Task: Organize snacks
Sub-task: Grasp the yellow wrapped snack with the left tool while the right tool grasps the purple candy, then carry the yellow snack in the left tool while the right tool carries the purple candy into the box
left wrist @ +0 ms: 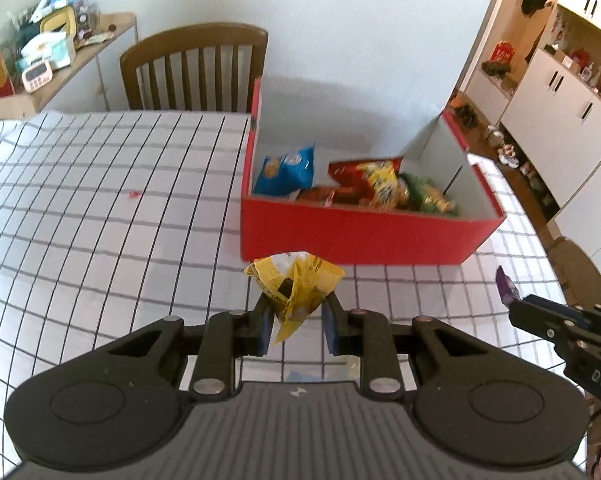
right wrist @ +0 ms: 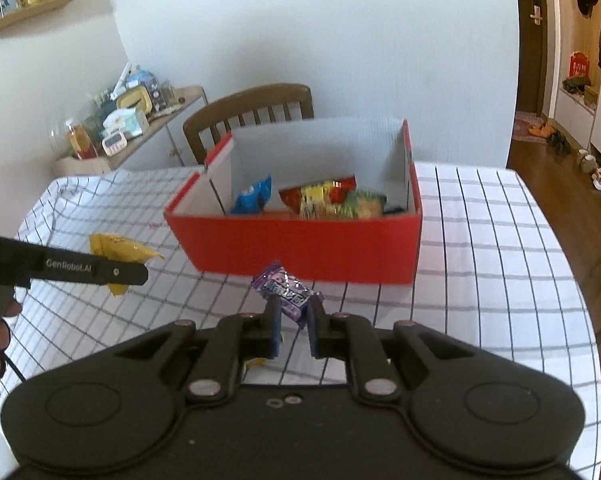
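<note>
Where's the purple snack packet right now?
The purple snack packet is pinched in the right gripper, held above the checked tablecloth just in front of the red box.

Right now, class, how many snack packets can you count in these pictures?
5, perhaps more hidden in the red box. Yellow packet in the left gripper; purple packet in the right gripper; blue, red and green packets in the box.

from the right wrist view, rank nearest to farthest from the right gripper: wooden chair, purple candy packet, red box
1. purple candy packet, clamped in the right gripper.
2. red box, just beyond on the table.
3. wooden chair, behind the box by the wall.
</note>
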Demonstrator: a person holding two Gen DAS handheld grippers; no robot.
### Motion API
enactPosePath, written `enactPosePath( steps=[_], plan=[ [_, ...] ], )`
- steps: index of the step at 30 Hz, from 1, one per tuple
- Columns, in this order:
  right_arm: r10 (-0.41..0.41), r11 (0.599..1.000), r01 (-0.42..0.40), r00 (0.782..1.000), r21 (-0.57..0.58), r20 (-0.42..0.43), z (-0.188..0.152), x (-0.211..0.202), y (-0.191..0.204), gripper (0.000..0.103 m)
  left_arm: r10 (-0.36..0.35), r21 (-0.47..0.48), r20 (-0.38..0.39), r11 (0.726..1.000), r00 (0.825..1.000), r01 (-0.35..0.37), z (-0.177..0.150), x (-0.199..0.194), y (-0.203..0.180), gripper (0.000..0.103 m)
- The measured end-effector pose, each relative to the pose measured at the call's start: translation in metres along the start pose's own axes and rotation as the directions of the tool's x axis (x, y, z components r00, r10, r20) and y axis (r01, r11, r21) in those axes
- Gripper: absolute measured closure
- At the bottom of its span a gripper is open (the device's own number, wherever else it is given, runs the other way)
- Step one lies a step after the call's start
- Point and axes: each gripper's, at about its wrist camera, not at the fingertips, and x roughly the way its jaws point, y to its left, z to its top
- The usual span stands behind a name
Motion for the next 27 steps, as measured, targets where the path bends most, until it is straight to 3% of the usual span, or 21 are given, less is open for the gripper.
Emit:
enactPosePath(
  steps=[14,27],
  plan=[
    [-0.017,1.0,0.018,0.996,-0.002,0.092,0.068,0.01,0.0,0.091,0.014,0.06,0.065,0.998,0.998,-0.018,0.059,-0.004,-0.02,0.078],
    [-0.071,0.997,0.071,0.996,-0.002,0.06,0.098,0.056,-0.009,0.091,0.056,0.107,0.046,0.992,0.997,-0.06,0.105,0.035,-0.035,0.078]
  ],
)
